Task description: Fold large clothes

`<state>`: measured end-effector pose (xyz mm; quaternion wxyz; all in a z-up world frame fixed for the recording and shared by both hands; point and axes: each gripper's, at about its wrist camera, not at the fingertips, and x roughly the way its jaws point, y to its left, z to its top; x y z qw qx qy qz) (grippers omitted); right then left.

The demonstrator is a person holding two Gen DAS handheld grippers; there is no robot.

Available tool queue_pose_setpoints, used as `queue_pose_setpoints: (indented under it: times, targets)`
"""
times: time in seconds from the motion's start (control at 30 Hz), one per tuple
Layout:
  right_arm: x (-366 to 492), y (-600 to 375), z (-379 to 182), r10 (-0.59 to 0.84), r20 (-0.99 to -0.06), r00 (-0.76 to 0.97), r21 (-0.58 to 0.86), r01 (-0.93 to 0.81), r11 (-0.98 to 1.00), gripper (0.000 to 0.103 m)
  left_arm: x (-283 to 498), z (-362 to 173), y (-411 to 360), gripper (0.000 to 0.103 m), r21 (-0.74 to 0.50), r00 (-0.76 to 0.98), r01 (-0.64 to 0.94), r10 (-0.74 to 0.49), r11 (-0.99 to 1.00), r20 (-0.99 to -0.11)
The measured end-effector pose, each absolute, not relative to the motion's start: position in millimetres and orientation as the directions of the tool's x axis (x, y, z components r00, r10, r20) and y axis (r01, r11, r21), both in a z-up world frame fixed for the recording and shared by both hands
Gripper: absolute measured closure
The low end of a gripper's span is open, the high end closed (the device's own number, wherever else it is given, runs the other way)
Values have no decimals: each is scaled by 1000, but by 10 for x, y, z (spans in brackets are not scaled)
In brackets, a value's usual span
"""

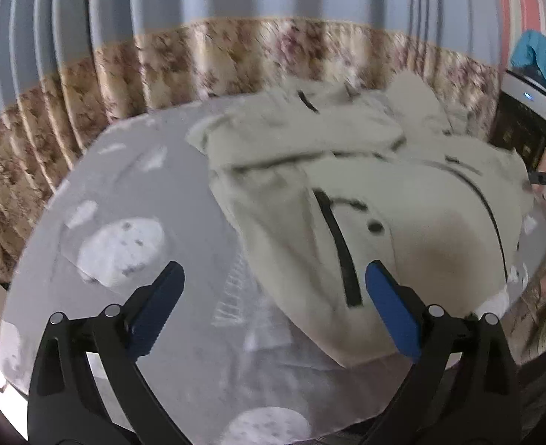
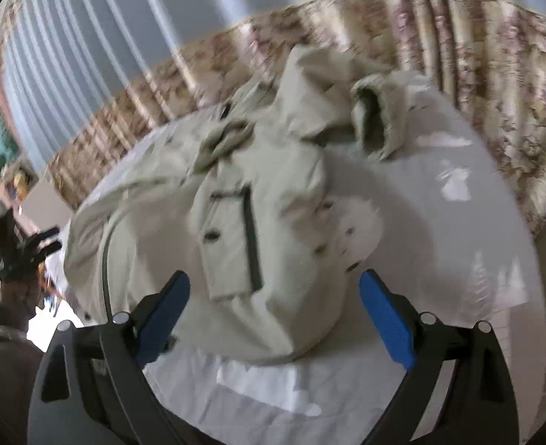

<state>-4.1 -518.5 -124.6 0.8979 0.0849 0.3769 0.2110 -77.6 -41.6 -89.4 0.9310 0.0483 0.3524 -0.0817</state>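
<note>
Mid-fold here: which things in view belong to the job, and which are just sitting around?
Job:
beige jacket, crumpled on the bed
left tongs, open
right tongs, open

Around:
patterned bedsheet
floral curtain
blue cloth

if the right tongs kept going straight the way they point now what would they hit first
Most likely the beige coat: its near hem lies between the wide-open right tongs, directly ahead. Depth is hard to judge through the fisheye blur, but nothing appears to stand in front of the coat, which lies on the grey bedsheet.
</note>
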Motion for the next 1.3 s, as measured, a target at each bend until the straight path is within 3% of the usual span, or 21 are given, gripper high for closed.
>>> queue_pose_setpoints:
  times: [0.1,0.17,0.2,0.23,0.3,0.37,0.43,0.53,0.63,0.7,0.73,0.77,0.8,0.83,0.93,1.03,1.17,1.3]
  targets:
    - [-5,-5067,-1361,400,-681,613,257,-312,915,12,-702,-1091,-556,6,25,711,198,-126,980,-692]
    - [11,-4981,-1389,388,-682,620,237,-315,919,30,-618,-1177,-622,12,-4,700,188,-137,982,-701]
    - [23,-4939,-1394,383,-684,621,231,-313,921,47,-571,-1212,-635,16,-20,693,178,-140,984,-707]
    - [27,-4899,-1393,372,-687,625,222,-307,926,64,-531,-1239,-639,27,-39,688,166,-144,985,-711]
    - [-2,-4813,-1352,337,-695,635,184,-296,937,85,-417,-1330,-626,48,-123,668,134,-181,983,-722]
    - [-13,-4772,-1302,307,-689,656,175,-261,949,93,-380,-1357,-653,64,-142,668,112,-180,984,-722]
    - [-57,-4758,-1207,313,-671,672,199,-244,949,95,-406,-1290,-704,80,-149,675,130,-197,980,-711]
    - [-187,-4712,-879,334,-629,702,233,-239,942,97,-474,-1028,-693,85,-125,701,135,-184,983,-689]
    - [-317,-4690,-515,387,-567,727,281,-271,921,97,-604,-463,-536,85,-141,738,135,-195,981,-647]
    - [-357,-4674,-302,418,-549,724,305,-292,906,93,-679,-158,-447,78,-118,773,121,-168,986,-612]
    - [-336,-4701,-241,425,-565,707,323,-284,903,77,-719,-16,-387,61,-99,789,100,-139,990,-598]
    - [-345,-4724,-210,397,-571,718,312,-258,915,55,-743,69,-336,17,-89,791,90,-126,992,-599]
    - [-366,-4772,-171,353,-573,740,286,-223,932,43,-780,133,-264,3,-92,807,68,-108,994,-581]
    - [-377,-4811,-140,312,-573,757,257,-196,946,26,-832,184,-173,3,-91,824,30,-76,995,-561]
    - [-389,-4934,8,201,-581,789,165,-127,978,26,-776,164,-4,3,-23,812,-20,2,1000,-583]
    - [-330,-5051,238,162,-546,822,145,-98,985,18,-550,58,176,3,18,801,-66,63,998,-595]
    - [210,-4814,249,263,-560,786,223,-163,961,17,2,-110,349,3,21,790,-86,81,996,-608]
    - [1005,-4080,-156,346,-640,686,251,-239,938,18,678,-284,380,3,33,771,-96,95,995,-630]
